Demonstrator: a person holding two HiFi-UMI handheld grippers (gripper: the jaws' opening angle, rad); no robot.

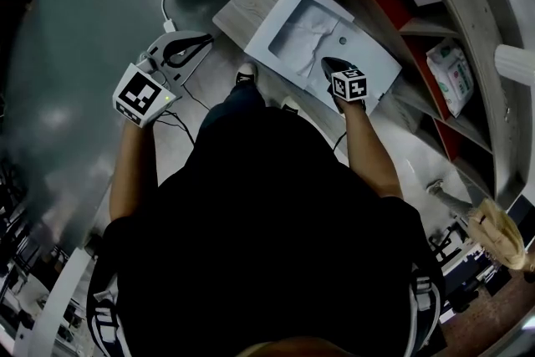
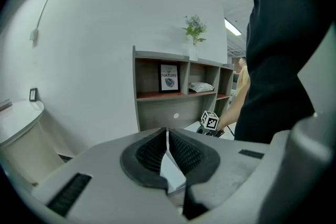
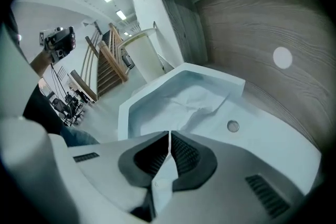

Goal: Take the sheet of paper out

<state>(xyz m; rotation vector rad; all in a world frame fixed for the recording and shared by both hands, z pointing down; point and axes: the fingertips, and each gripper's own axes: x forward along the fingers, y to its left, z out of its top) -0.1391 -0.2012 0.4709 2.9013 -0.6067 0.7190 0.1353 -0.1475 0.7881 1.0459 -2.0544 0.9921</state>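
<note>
A crumpled white sheet of paper (image 1: 305, 33) lies in the recess of a white box (image 1: 380, 67) on a low wooden stand. The right gripper view shows the same sheet of paper (image 3: 191, 105) just ahead, inside the white box (image 3: 262, 139). My right gripper (image 1: 324, 63) hangs over the box's near side, close to the sheet; its jaws are shut (image 3: 169, 136) with nothing between them. My left gripper (image 1: 207, 38) is off to the left over the floor, away from the box, and it is shut and empty (image 2: 167, 135).
A shelf unit (image 1: 435, 38) with red boards stands right of the box and holds a packet (image 1: 451, 75). A cable (image 1: 167, 0) runs across the grey floor. A wooden panel (image 3: 262, 23) rises behind the box. Another person (image 1: 495, 232) stands at lower right.
</note>
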